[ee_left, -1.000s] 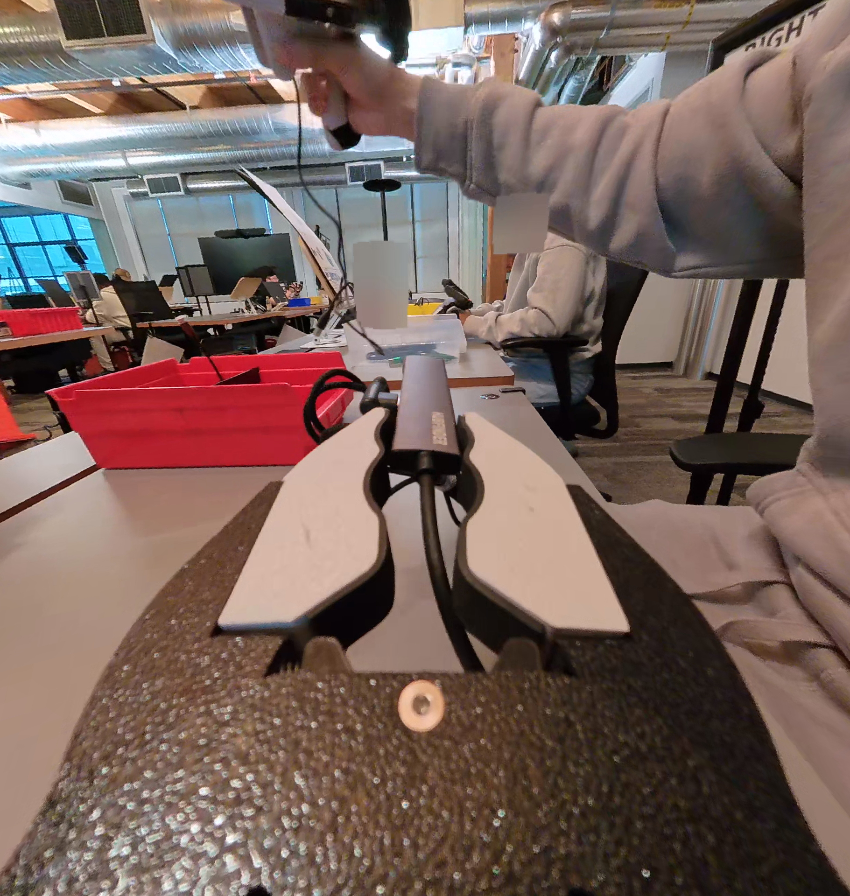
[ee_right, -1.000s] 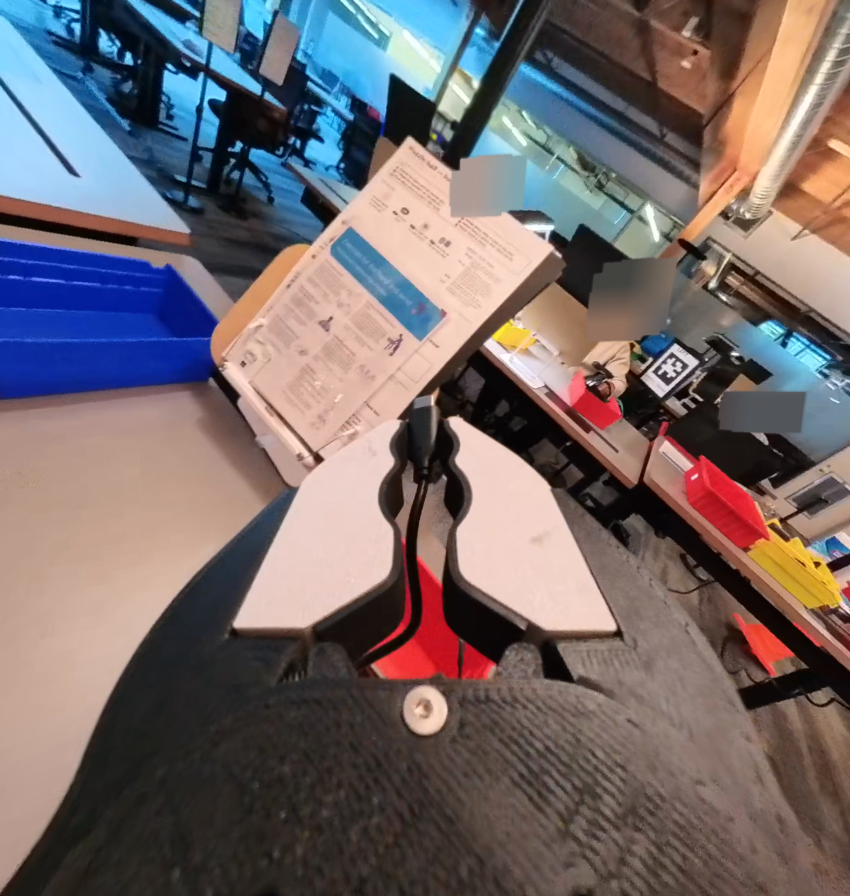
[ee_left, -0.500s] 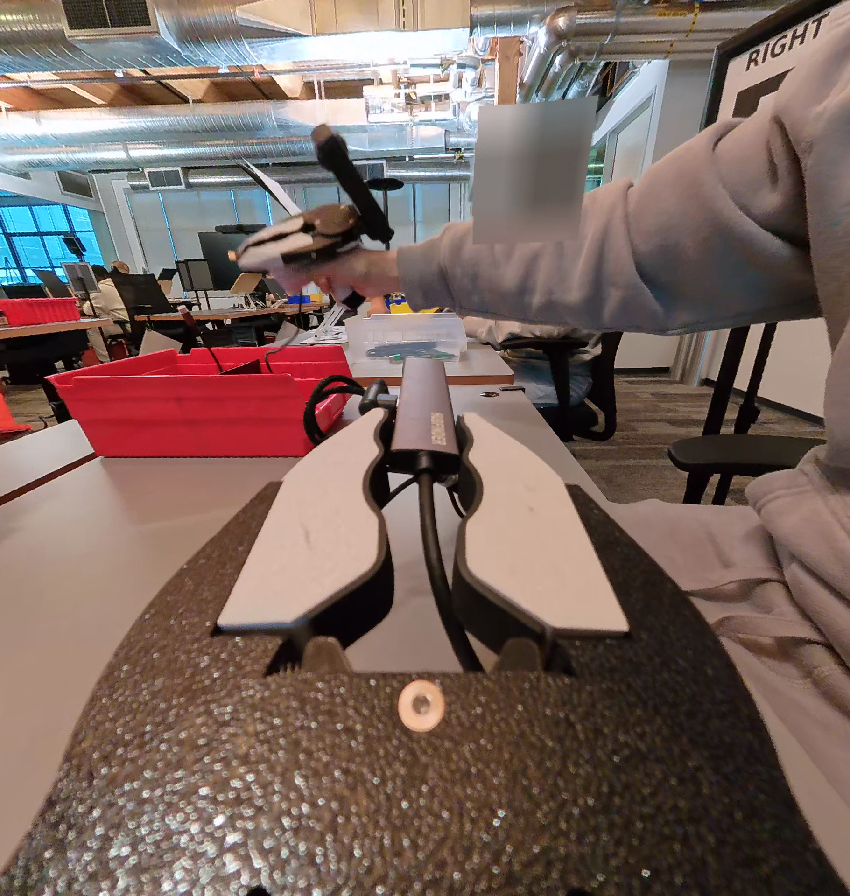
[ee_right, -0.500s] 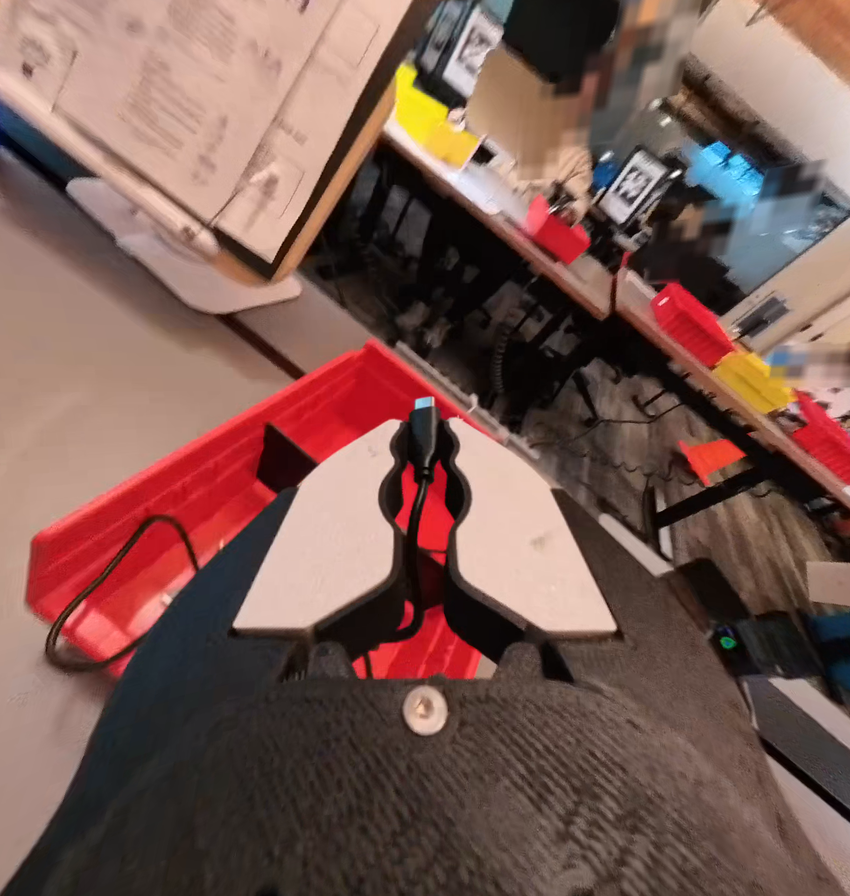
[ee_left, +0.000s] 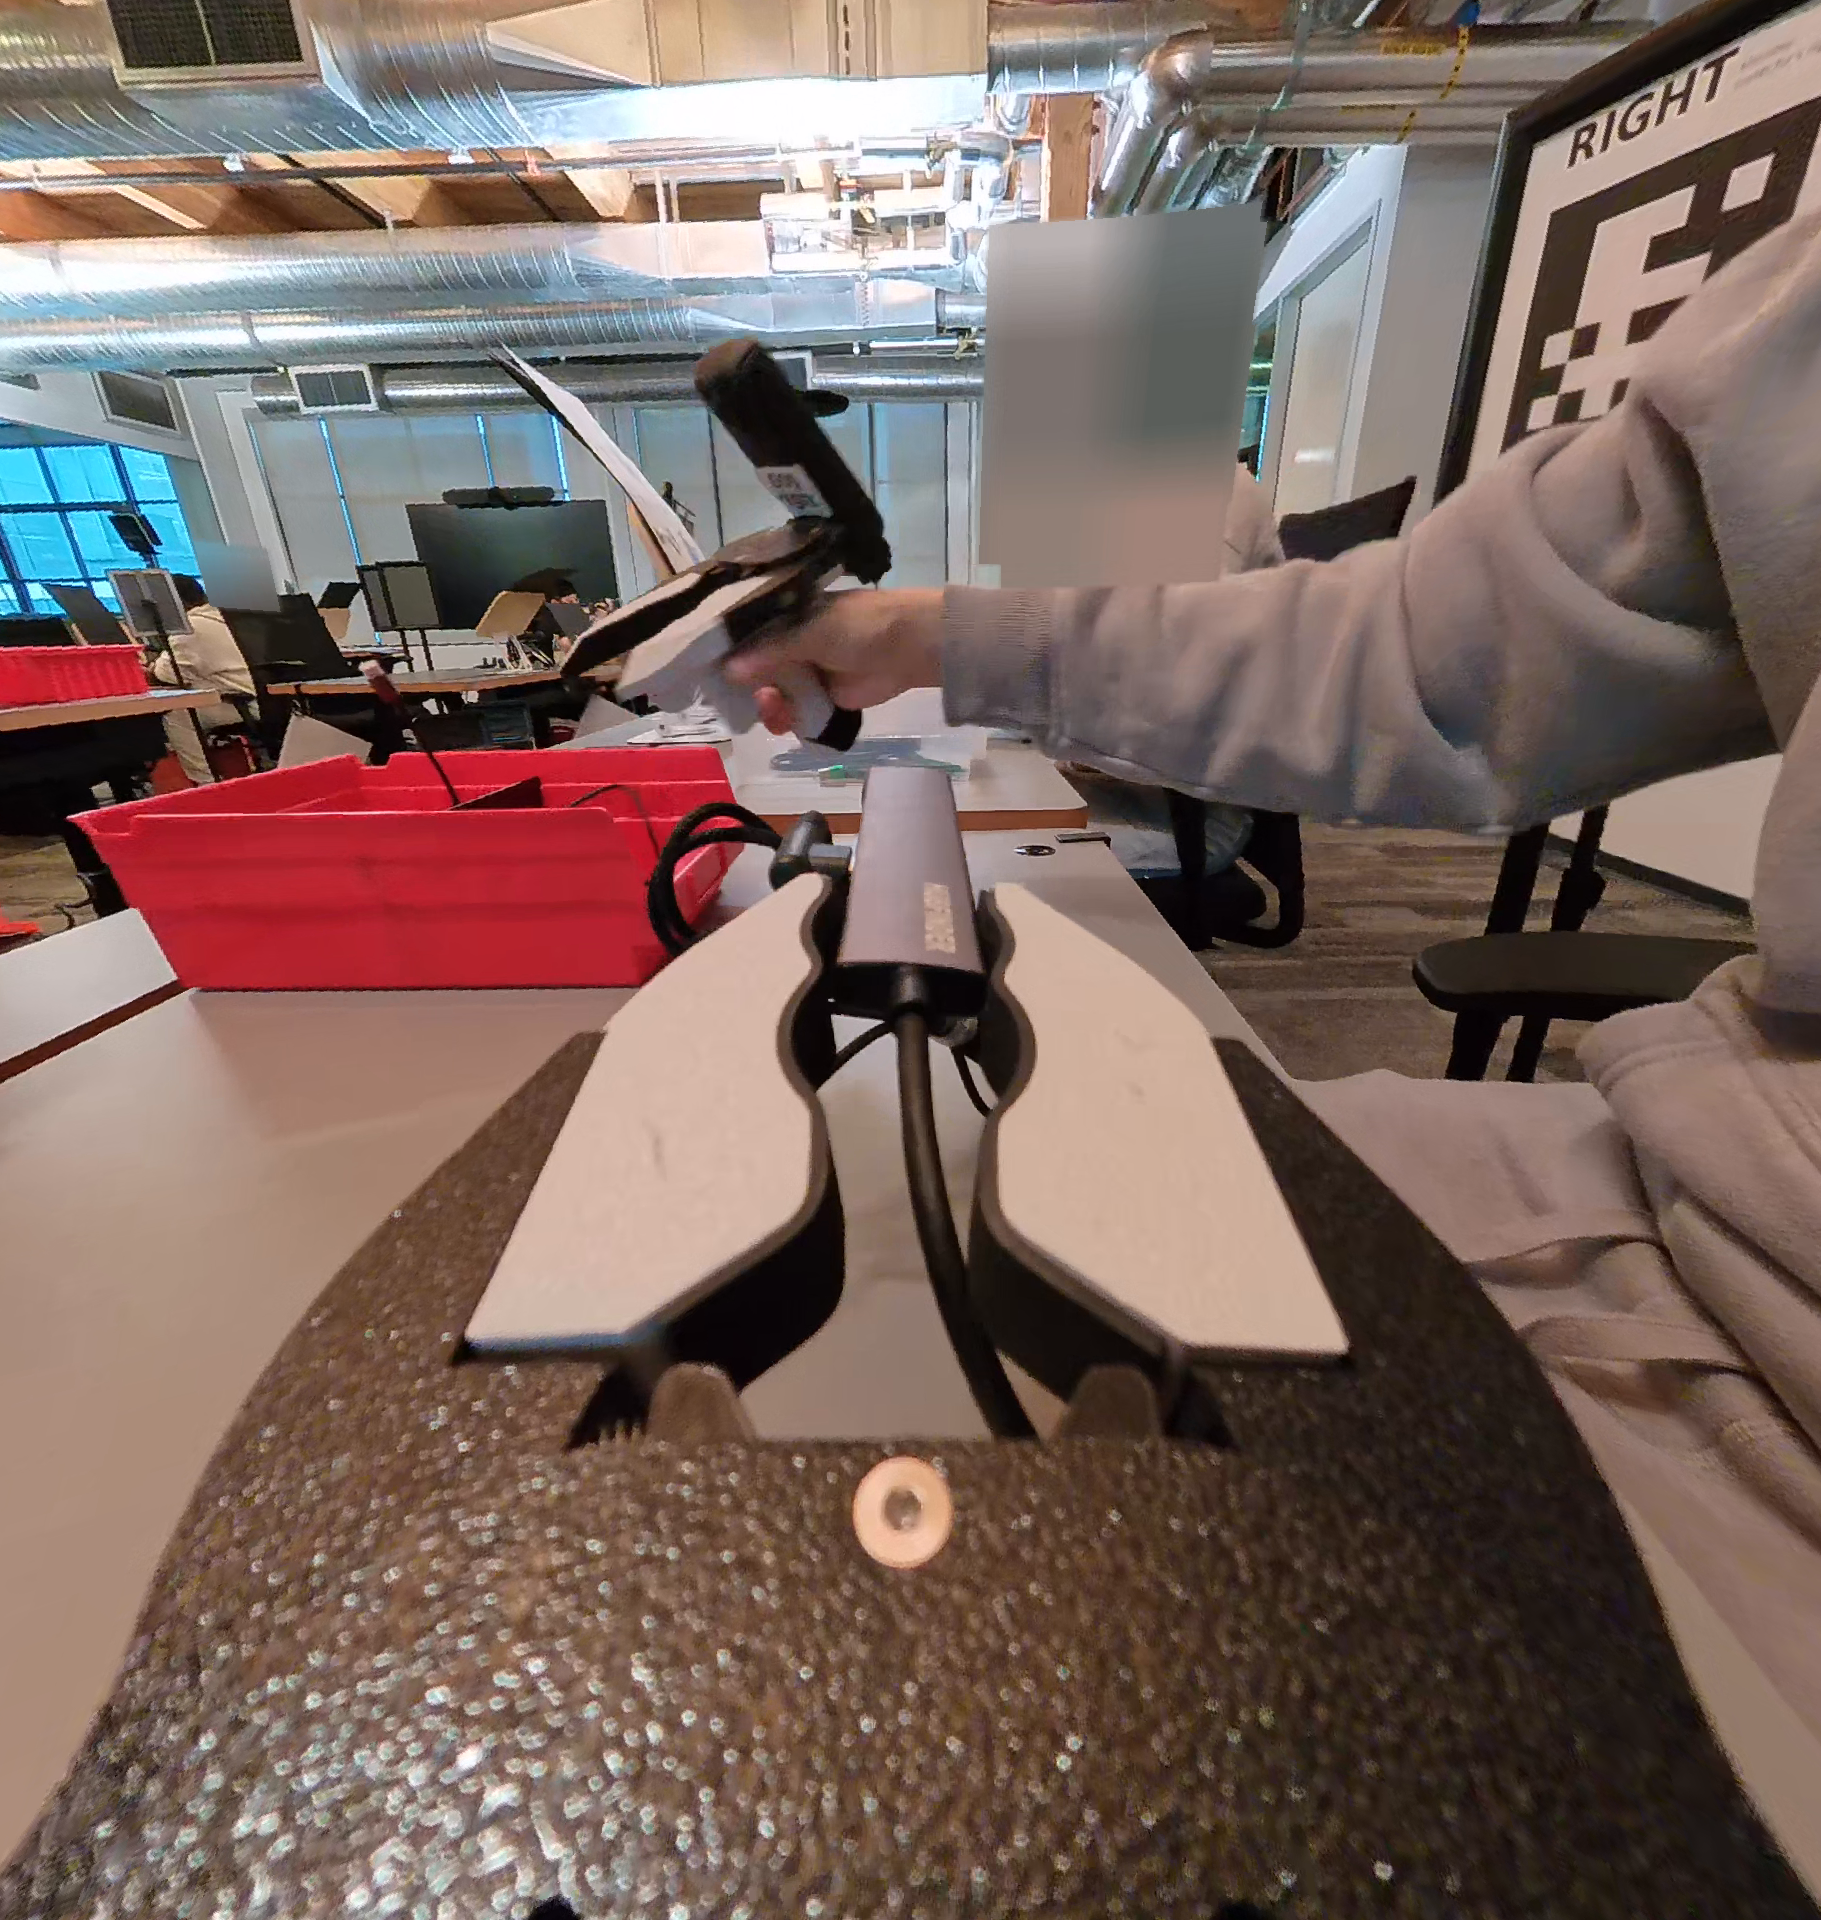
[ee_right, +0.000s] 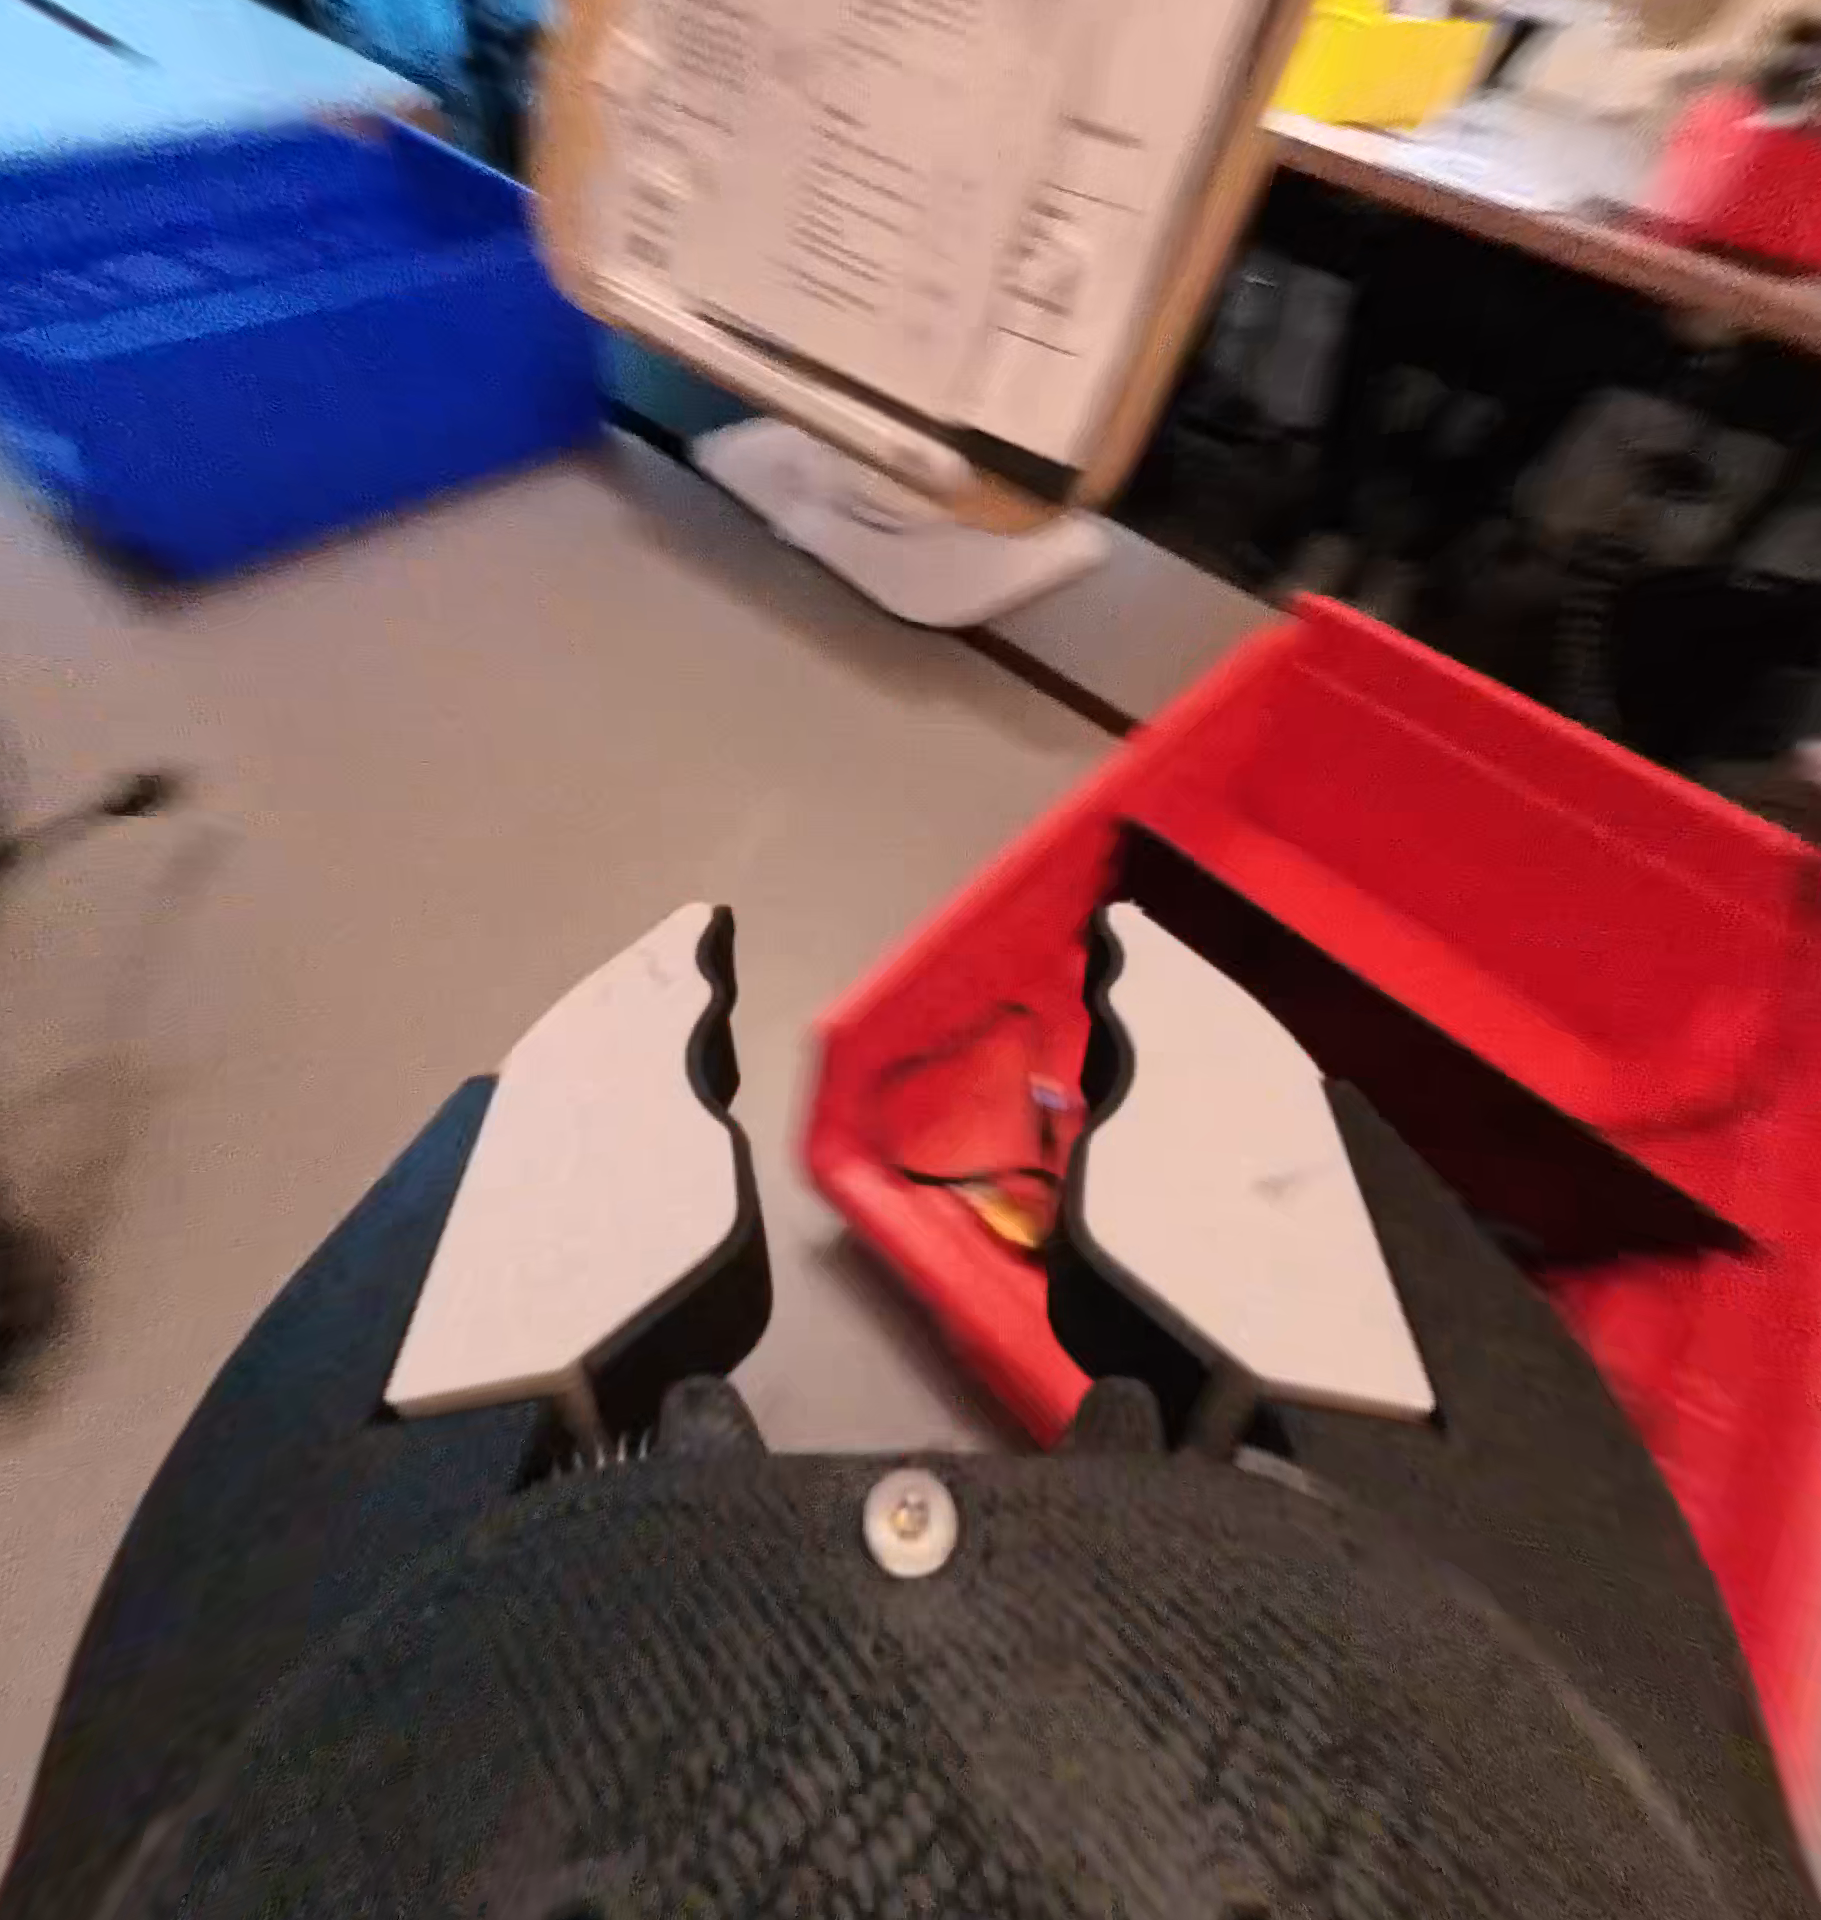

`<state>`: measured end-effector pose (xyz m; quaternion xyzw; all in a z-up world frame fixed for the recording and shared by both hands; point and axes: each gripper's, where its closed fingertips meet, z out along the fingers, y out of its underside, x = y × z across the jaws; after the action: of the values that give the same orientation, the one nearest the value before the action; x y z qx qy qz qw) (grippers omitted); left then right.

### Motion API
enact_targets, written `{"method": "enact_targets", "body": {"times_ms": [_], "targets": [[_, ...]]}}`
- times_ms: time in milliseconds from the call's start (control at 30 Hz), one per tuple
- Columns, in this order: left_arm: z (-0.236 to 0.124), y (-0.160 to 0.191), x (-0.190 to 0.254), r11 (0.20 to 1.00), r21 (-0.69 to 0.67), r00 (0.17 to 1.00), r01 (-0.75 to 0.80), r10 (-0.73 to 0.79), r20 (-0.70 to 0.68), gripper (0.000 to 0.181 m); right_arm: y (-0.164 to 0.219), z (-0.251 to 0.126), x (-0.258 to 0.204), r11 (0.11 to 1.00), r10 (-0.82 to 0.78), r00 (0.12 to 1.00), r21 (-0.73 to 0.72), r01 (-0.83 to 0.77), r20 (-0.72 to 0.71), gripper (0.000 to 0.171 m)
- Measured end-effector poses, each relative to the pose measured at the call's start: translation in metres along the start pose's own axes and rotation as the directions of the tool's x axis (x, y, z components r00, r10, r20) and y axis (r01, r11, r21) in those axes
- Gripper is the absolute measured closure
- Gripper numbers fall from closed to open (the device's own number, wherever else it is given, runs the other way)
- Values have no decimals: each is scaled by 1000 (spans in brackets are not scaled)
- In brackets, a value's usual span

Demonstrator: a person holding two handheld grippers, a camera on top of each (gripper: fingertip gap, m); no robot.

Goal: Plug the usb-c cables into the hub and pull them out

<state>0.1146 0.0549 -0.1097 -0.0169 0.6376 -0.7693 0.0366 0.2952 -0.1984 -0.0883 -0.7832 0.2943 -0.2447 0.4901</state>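
The left gripper (ee_left: 904, 914) pinches the near end of the grey hub (ee_left: 911, 878), its two fingers pressed against the hub's sides. The hub points straight ahead of the fingertips, and its own black lead (ee_left: 932, 1174) runs back between the fingers toward the gripper body. A black plug (ee_left: 810, 852) sits in the hub's side just ahead of the left fingertip, with a coil of black cable (ee_left: 690, 868) looped beside it against the red bin (ee_left: 386, 883). This view alone shows the hub, and also the right gripper (ee_left: 615, 649) held in a hand (ee_left: 844, 660) above and beyond the hub, over the red bin.

The right wrist view is heavily blurred. There the right gripper (ee_right: 908, 935) has its fingers spread wide with nothing between them. Just ahead and to its right lies the red bin (ee_right: 1405, 831), holding something dark, perhaps cable; the blur hides what. A blue bin (ee_right: 241, 343) stands far ahead to the left, and a paper-covered board (ee_right: 885, 208) stands ahead on the grey table (ee_right: 418, 779).
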Motion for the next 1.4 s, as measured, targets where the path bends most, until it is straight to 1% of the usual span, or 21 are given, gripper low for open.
{"method": "enact_targets", "body": {"times_ms": [67, 100, 200, 267, 400, 467, 567, 633, 700, 800, 867, 933, 967, 1000, 1067, 1167, 1200, 1267, 1333, 1367, 1400], "targets": [[2, 0, 3, 1000, -4, 1000, -3, 2, -21, 158, -22, -7, -97, 991, 24, 936, 113, -68, 352, 109], [2, 1, 5, 1000, -8, 999, -1, 1, -36, 158, -28, -13, -137, 987, -31, 897, 156, -43, 441, 113], [5, 6, 13, 999, -33, 997, -13, 10, -73, 158, -38, -21, -220, 961, -218, 850, 255, 103, 479, 121], [7, 7, 18, 998, -49, 995, -31, 26, -92, 158, -29, -21, -259, 962, -267, 804, 200, 187, 532, 123], [12, 2, 25, 998, -49, 992, -50, 44, -117, 158, -3, -4, -285, 942, -316, 786, 77, 326, 531, 136], [12, 2, 26, 997, -53, 991, -55, 48, -123, 158, -4, -3, -287, 937, -341, 787, 115, 331, 515, 147], [11, 0, 28, 997, -49, 990, -62, 56, -130, 158, -2, -1, -289, 936, -348, 785, 136, 326, 512, 147], [11, 0, 27, 997, -52, 991, -63, 57, -124, 158, -3, -3, -287, 921, -386, 789, 159, 355, 477, 147], [12, -5, 18, 998, -30, 997, -48, 46, -61, 155, -10, -2, -283, 919, -394, 821, 201, 340, 412, 147], [2, -29, -15, 997, 34, 980, -64, 57, 193, 133, -16, -2, -264, 902, -419, 884, 212, 377, 209, 147], [-11, -48, -39, 998, 17, 919, -61, 50, 391, 128, -22, -2, -244, 900, -391, 920, 220, 377, 22, 147], [-26, -56, -62, 1000, -29, 795, 4, 14, 606, 124, -30, -7, -225, 899, -323, 929, 247, 361, -183, 147], [-24, -56, -63, 998, -21, 776, 63, -36, 629, 127, -33, -9, -217, 897, -289, 917, 257, 360, -276, 147], [-17, -51, -59, 986, 4, 777, 166, -133, 615, 132, -36, -11, -212, 891, -263, 894, 264, 370, -363, 147], [11, -40, -43, 905, 92, 781, 415, -407, 474, 123, -40, -13, -211, 887, -217, 860, 274, 371, -462, 147], [41, -25, -27, 692, 201, 661, 693, -721, 205, 125, -43, -7, -229, 876, -214, 840, 283, 392, -499, 147], [45, -22, -25, 617, 226, 606, 754, -786, 124, 129, -42, -4, -236, 872, -223, 838, 282, 400, -498, 147], [49, -14, -23, 521, 227, 533, 823, -846, 8, 138, -42, 0, -253, 854, -245, 845, 306, 420, -475, 147], [49, -4, -25, 489, 211, 502, 846, -865, -8, 142, -38, 7, -264, 859, -250, 861, 310, 408, -442, 147], [48, -2, -26, 477, 216, 492, 852, -871, -15, 149, -34, 12, -268, 862, -263, 868, 301, 407, -421, 147], [47, -3, -25, 469, 218, 489, 856, -871, -43, 165, -29, 16, -272, 862, -278, 872, 296, 411, -403, 147]]}}
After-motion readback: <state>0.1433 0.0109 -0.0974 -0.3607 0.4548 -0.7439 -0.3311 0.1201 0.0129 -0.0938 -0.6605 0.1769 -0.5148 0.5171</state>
